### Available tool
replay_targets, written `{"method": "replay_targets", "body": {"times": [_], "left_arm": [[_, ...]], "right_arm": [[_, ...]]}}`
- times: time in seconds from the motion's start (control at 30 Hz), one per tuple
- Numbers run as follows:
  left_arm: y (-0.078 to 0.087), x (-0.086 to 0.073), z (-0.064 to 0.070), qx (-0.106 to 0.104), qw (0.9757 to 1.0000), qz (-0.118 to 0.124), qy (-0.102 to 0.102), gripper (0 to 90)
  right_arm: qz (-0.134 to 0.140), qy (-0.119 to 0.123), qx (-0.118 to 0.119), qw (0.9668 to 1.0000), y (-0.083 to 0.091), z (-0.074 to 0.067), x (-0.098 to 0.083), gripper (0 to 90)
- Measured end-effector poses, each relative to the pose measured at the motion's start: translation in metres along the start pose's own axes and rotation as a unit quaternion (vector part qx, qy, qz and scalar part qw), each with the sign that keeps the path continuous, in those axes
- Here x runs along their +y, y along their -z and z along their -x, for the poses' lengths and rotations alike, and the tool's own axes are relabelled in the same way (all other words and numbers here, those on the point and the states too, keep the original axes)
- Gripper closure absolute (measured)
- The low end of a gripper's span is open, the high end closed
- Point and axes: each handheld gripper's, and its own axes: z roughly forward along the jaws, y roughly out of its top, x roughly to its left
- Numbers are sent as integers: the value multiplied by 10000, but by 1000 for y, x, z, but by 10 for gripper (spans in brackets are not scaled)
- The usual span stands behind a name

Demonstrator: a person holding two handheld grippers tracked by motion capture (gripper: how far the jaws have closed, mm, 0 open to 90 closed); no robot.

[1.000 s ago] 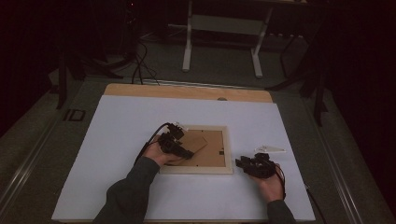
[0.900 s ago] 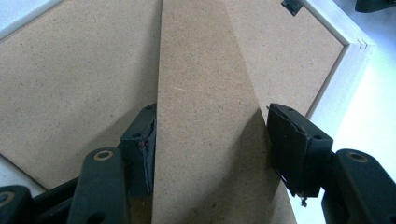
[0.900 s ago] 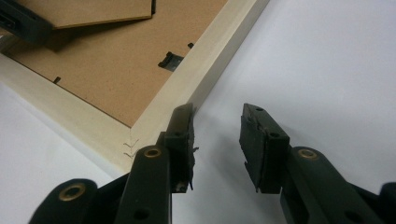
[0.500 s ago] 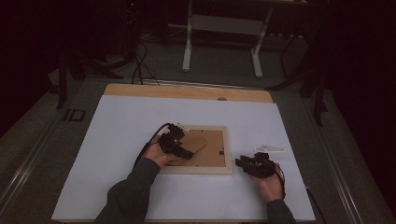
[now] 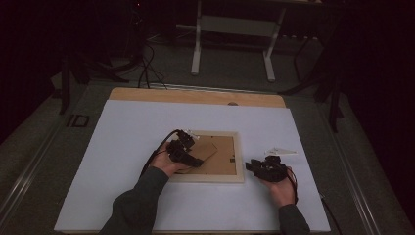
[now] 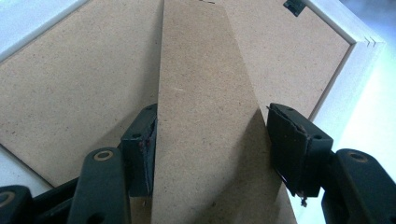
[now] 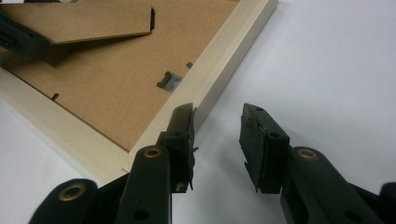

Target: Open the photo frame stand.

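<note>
Picture frame [image 5: 215, 161] is lying face down mid-desk [image 5: 122, 147], backing board up. Left gripper [image 6: 210, 140] is sitting over the hinged easel stand [image 6: 205, 116], fingers [image 6: 140, 140] straddling the strip's two long edges. The left finger is touching its edge; the right one looks just off it, so I'm reading this as a loose bracket, not a firm pinch. Stand is already tilting up off the backing in the right gripper view.

Right gripper [image 7: 217, 140] is idling on the bare desk just beside the frame's right rail [image 7: 219, 70], fingers half spread, pinching nothing.

My read: step in hand is swinging the stand about its hinge.

- Close the left fingers square on both edges before moving. One-sided contact will be skewing the strip.
- Be rotating about the hinge line, not pulling straight up. Fibreboard hinges tear.
- Be using the right gripper to pin the rail down so the frame isn't lifting or sliding.
- Keep clear of the retaining clip [image 7: 169, 81] near that rail.

A small white object [image 5: 281, 151] is lying just beyond the right gripper; can't tell what it is.
</note>
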Motion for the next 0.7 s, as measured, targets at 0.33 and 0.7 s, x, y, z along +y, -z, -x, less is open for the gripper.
{"method": "replay_targets", "body": {"times": [0.33, 0.7], "left_arm": [[4, 0, 8, 257, 9994, 129, -204, 402], [6, -1, 14, 444, 9982, 224, -330, 401]], "right_arm": [[-35, 57, -30, 10000, -3, 1, 13, 645], [27, 157, -98, 9998, -3, -1, 37, 636]]}}
